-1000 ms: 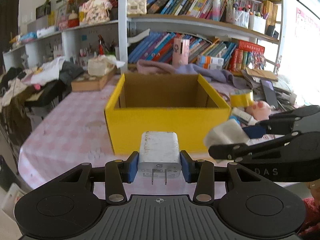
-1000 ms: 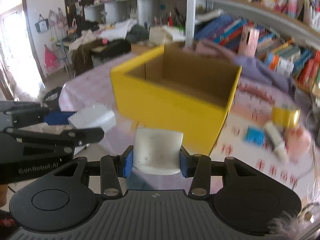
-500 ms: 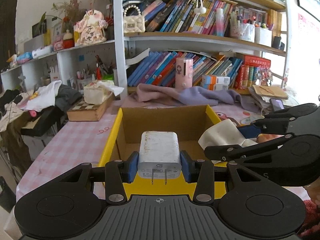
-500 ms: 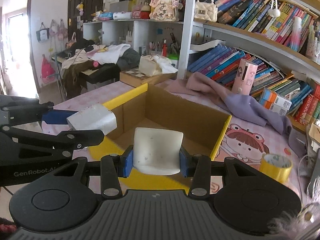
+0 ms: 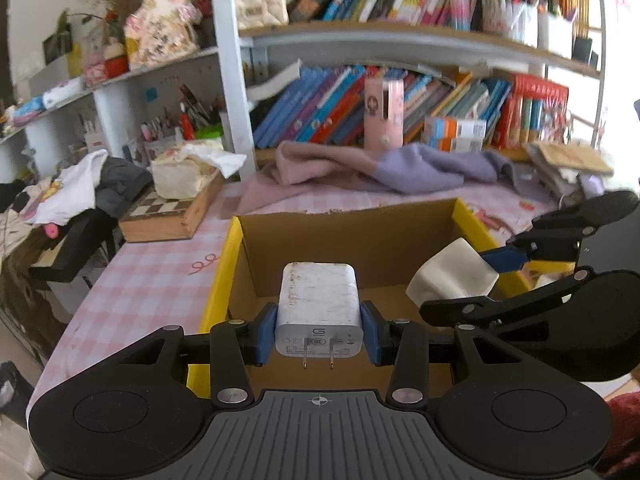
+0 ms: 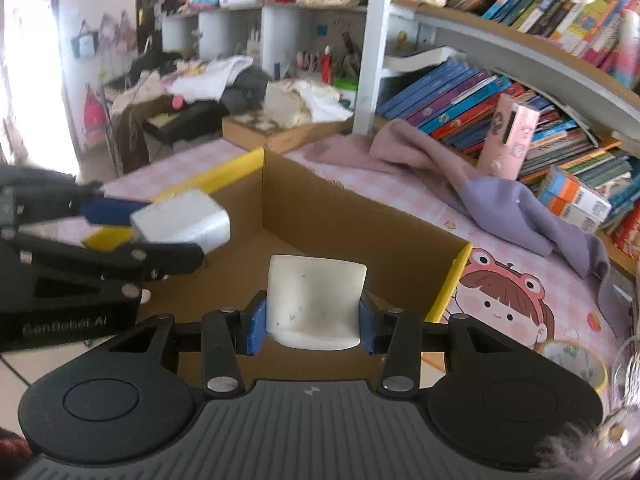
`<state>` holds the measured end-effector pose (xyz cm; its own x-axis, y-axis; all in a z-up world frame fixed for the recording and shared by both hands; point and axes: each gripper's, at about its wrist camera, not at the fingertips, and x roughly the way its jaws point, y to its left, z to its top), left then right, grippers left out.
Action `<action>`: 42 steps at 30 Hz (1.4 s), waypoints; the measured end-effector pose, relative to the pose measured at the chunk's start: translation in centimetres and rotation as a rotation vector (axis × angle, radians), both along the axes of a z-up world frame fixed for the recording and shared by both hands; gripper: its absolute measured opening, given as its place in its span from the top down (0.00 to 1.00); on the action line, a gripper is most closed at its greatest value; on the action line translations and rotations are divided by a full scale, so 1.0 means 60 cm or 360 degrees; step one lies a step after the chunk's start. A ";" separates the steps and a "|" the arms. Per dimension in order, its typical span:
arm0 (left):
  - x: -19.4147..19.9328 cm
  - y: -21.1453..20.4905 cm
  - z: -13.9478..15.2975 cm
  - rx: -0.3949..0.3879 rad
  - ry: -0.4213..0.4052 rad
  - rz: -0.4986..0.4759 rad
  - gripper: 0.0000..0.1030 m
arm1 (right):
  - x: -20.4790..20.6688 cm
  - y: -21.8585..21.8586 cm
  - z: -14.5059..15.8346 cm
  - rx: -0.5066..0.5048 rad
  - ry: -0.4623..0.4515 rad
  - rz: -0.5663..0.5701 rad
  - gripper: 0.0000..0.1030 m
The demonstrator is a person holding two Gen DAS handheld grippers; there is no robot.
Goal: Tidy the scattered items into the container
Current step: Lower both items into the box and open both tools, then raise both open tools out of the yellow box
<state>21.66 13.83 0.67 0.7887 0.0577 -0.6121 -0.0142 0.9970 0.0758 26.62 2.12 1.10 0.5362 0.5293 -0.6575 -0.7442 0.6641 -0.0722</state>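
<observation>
Blue pads of the left gripper [image 5: 319, 334] are clamped on a white charger plug [image 5: 318, 308], its two prongs pointing back toward the camera. The right gripper [image 6: 311, 328] is likewise closed on a white curved block [image 6: 316, 306], worn and a little speckled, squeezed between its own blue pads [image 6: 256, 328]. Each tool also shows in the other's view: the right one enters the left wrist view from the side with its block over the box's right half, and the left one with its plug sits over the box's left wall in the right wrist view.

Below both loads lies the yellow cardboard box [image 5: 218, 280], open-topped, its brown inside bare as far as can be seen. It stands on a pink checked tablecloth [image 5: 156, 276], with a pink and lilac cloth [image 5: 384, 168] heaped behind it before the bookshelf [image 5: 400, 36].

The step in hand looks like the carry-and-drop: both items hang above the container's mouth and neither is released. The next move probably calls for parting each pair of pads so plug and block fall inside, perhaps after a slight dip to keep them from bouncing off the rim. The two tools are close together, so letting go one at a time would seem safer.
</observation>
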 end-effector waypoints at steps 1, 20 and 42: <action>0.014 0.002 -0.004 0.0011 0.0028 -0.0021 0.59 | 0.011 0.007 -0.005 -0.0040 -0.0004 0.0033 0.59; 0.138 -0.002 -0.082 0.0228 0.0565 -0.0328 0.59 | 0.095 0.094 -0.092 -0.0634 0.0130 0.0599 0.59; 0.145 0.018 -0.080 0.0252 0.0562 -0.0269 0.36 | 0.093 0.109 -0.084 -0.0549 0.0146 0.0626 0.44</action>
<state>30.34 14.91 -4.12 0.5382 0.0604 -0.8406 0.2030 0.9588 0.1988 32.19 8.67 -3.94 0.2725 0.4234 -0.8640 -0.9459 0.2824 -0.1599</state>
